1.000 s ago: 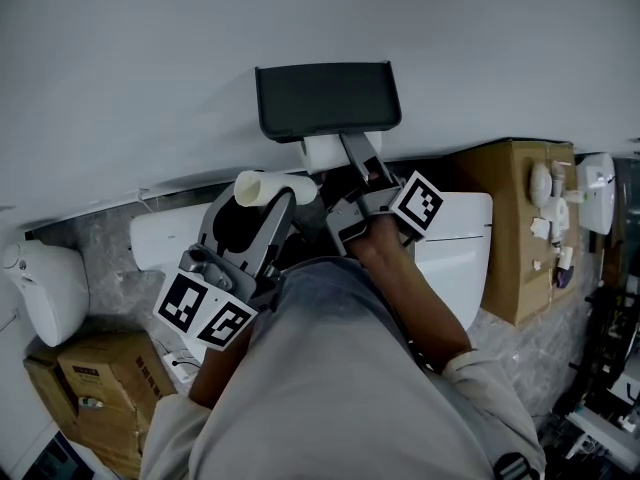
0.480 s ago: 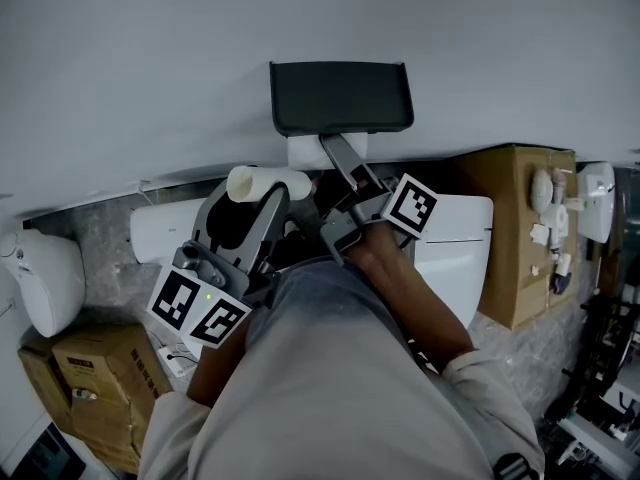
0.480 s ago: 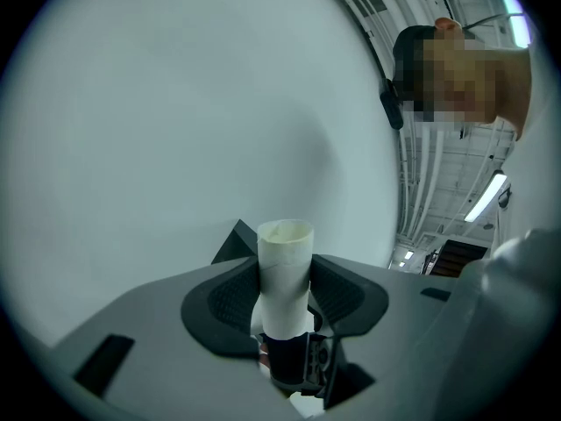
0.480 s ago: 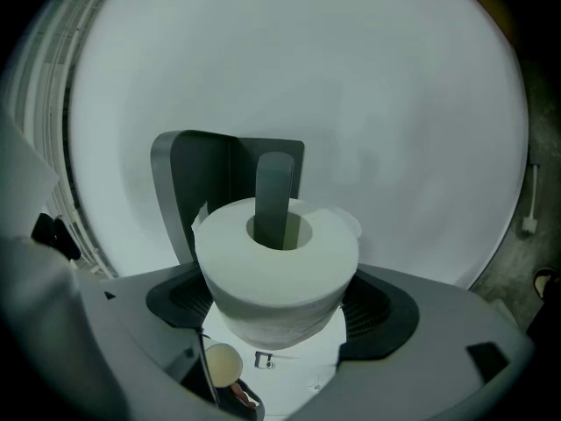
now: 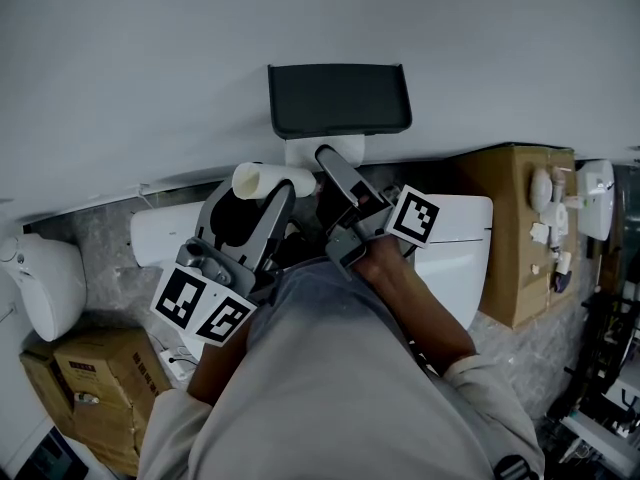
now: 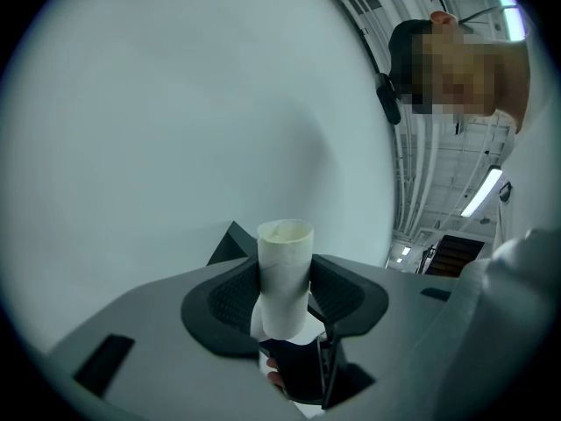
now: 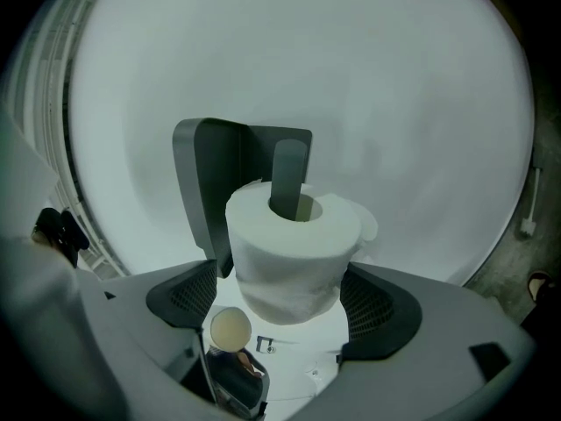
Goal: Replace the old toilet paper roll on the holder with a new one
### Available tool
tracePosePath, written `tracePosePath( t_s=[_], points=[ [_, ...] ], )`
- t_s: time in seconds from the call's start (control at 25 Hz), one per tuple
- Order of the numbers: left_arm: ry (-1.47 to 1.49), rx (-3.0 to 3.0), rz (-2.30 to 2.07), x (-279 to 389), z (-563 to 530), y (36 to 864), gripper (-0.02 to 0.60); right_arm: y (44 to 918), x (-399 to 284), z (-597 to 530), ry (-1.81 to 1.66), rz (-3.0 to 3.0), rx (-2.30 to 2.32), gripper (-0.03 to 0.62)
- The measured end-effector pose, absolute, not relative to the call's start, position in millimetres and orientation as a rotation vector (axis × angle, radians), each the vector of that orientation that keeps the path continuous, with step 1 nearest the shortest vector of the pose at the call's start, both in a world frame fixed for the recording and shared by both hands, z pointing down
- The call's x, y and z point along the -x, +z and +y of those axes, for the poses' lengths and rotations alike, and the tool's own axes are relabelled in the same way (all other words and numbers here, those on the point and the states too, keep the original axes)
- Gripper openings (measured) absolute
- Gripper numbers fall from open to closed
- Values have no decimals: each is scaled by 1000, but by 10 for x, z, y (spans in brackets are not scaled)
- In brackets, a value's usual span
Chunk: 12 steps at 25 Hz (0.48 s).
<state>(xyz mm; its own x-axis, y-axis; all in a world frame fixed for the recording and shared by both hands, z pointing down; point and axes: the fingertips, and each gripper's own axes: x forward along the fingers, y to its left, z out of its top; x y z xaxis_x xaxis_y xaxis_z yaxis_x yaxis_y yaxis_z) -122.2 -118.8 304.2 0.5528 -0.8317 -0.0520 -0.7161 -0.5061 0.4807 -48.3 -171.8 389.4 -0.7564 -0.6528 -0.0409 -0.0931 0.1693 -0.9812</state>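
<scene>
Cardboard tube [image 6: 285, 270] sits in left hand-held gripper [image 6: 285, 298] (aimed at wall [image 6: 158, 130]).

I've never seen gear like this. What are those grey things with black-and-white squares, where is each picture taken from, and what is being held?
No robot here: a person holds a hand-worked gripper in each hand; the patterned cubes are part of those. The head view comes from a camera on the person's head, looking down at a dark holder on the wall. The other two come from cameras riding on each gripper, looking along its fingers. The left gripper is clamped on an empty cardboard tube. The right gripper has its fingers either side of a full paper roll threaded on the holder's bar; whether they squeeze it is unclear. Below stand a white toilet and a cardboard box.
</scene>
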Motion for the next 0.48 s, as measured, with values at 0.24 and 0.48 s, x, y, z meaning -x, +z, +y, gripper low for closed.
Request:
tracePosePath(
  t_s=[0.24, 0.48],
  points=[
    [-400, -2410, -1240, 1160, -1229, 3004, 178, 3991, 452, -1568, -1703, 1965, 700, 443],
    [-414, -2419, -1290, 1323, -1264, 2878, 178, 3982, 494, -1369, -1785, 1953, 673, 442]
  ],
)
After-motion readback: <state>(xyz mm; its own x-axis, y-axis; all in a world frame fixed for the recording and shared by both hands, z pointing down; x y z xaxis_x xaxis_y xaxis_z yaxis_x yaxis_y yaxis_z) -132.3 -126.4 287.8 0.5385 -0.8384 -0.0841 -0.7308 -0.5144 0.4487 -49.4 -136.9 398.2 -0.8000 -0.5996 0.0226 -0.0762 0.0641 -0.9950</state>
